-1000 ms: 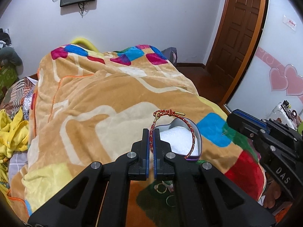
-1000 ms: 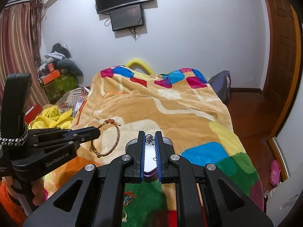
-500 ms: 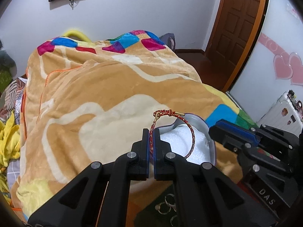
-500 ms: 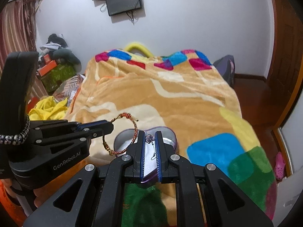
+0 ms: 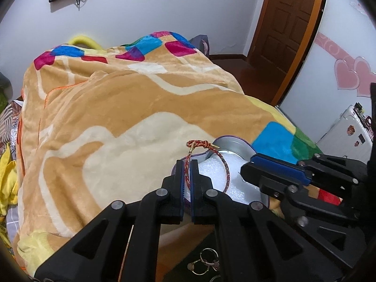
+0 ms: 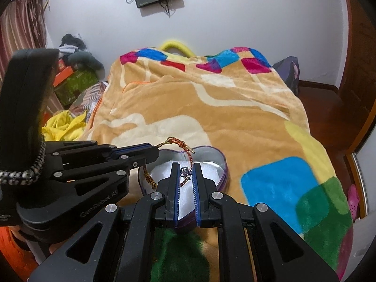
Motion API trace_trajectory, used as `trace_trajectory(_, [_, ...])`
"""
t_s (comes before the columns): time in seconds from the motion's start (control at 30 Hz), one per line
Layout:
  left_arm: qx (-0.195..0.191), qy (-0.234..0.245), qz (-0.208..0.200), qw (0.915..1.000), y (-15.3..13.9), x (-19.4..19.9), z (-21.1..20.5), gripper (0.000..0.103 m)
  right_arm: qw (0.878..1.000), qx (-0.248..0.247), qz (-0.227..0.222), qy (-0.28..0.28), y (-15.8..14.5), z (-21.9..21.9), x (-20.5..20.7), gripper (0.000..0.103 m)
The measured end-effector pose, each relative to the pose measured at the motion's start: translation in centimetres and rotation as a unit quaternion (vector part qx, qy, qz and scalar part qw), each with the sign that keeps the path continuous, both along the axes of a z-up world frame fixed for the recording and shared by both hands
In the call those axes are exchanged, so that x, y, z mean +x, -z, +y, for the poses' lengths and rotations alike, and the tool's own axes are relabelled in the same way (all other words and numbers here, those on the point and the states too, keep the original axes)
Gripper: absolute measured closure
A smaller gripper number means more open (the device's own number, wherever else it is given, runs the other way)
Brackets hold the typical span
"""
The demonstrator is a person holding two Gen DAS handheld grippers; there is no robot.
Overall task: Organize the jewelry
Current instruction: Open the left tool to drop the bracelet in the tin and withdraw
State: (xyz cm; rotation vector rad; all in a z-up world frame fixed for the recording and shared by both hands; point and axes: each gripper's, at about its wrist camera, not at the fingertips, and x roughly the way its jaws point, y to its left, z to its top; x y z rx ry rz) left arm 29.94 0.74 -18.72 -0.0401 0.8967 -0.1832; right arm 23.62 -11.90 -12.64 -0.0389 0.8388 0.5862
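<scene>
My left gripper [image 5: 186, 163] is shut on a red braided bracelet [image 5: 224, 164], whose loop hangs over a heart-shaped tin [image 5: 237, 143] lined with white foam. My right gripper [image 6: 186, 165] holds a small silver ring [image 6: 185, 171] between its fingertips, just above the same tin [image 6: 212, 162]. The bracelet [image 6: 185, 149] and the left gripper [image 6: 150, 152] show at the left of the right wrist view. The right gripper [image 5: 246, 168] reaches over the tin from the right in the left wrist view.
The tin sits on a bed under an orange patterned blanket [image 5: 117, 117]. Several loose rings [image 5: 203, 262] lie on the blanket below the left gripper. Yellow clothes [image 6: 62, 127] are piled at the left, a wooden door [image 5: 286, 23] stands at the right.
Both grippers have moved down and closer to the tin, with the bracelet and the ring still held. The right jaws have parted slightly around the ring.
</scene>
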Motion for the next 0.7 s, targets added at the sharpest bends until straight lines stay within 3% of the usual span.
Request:
trace_trajectory(0.53, [-0.005, -0.009, -0.008, 0.9999, -1.4, -2.4, 0.8, 0.091, 0.999, -0.03, 0.029, 0.0, 0.3, 0.2, -0.5, 0.092])
trace_trajectory(0.7, [-0.003, -0.02, -0.017, 0.9997, -2.3, -3.7, 1.4, 0.081, 0.999, -0.033, 0.021, 0.007, -0.5, 0.0, -1.1, 0.082])
